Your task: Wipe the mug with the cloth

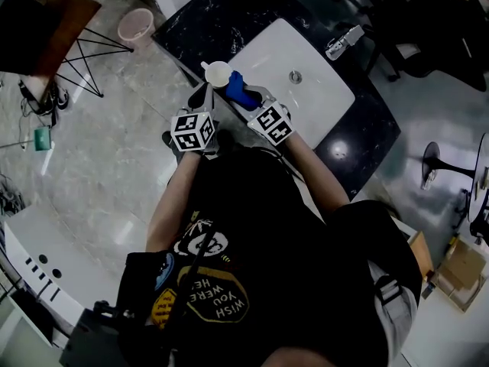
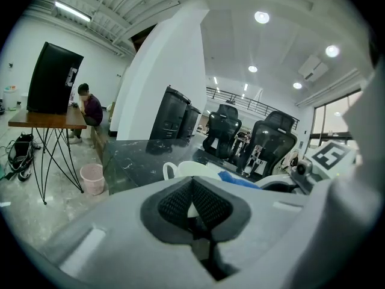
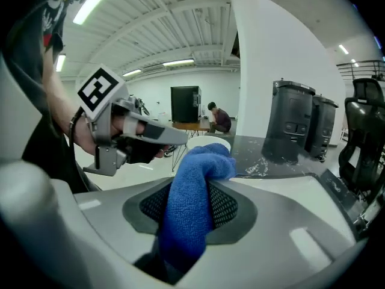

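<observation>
Left tongs (image 1: 208,89) nearly closed, pinching the wall of the white mug (image 1: 218,73). Mug is held at the sink's (image 1: 306,105) left edge, above the black marble tabletop (image 1: 195,21). Right tongs (image 1: 246,98) partly closed, clamped on blue cloth (image 1: 235,87), cloth tip at mug rim, sink side. Shirt print (image 1: 218,297) reads "WISH YOU WERE HERE".

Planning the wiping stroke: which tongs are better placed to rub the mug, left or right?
Right. The right tongs clamp the blue cloth, close beside the mug; the left tongs are occupied gripping the mug.
</observation>
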`<state>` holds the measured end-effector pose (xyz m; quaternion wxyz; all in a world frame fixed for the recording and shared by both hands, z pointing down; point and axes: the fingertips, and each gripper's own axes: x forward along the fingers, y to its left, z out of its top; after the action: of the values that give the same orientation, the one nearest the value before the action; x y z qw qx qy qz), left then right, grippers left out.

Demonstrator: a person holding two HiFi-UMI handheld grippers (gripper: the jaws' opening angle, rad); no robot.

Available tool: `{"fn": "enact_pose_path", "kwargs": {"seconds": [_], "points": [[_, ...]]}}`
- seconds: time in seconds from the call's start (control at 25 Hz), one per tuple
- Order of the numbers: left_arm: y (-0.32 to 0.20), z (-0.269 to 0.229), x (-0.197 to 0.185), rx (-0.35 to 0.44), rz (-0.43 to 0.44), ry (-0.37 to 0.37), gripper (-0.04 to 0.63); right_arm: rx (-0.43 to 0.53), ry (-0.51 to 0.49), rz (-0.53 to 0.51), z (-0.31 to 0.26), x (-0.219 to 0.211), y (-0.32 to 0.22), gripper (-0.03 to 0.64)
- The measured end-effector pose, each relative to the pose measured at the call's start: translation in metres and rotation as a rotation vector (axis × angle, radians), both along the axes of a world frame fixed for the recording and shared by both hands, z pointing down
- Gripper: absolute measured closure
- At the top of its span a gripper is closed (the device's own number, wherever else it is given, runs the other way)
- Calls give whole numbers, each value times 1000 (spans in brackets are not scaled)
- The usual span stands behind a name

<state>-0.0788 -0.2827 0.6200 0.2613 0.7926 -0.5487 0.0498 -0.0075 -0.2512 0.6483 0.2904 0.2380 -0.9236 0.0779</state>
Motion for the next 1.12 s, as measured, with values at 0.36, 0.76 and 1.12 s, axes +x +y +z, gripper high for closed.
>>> {"fn": "enact_pose_path", "kwargs": {"seconds": [0.36,0.76,1.12], "points": [[-1,2,-4,1,4,-9,591,50,-26,183,-12,23,-79,476],[-5,6,-6,-31,-4,43,592,38,70,17,12,6,-25,479],[-7,4,-7,-23,1,22,591,54,22,57,-11,21,-18,479]]}}
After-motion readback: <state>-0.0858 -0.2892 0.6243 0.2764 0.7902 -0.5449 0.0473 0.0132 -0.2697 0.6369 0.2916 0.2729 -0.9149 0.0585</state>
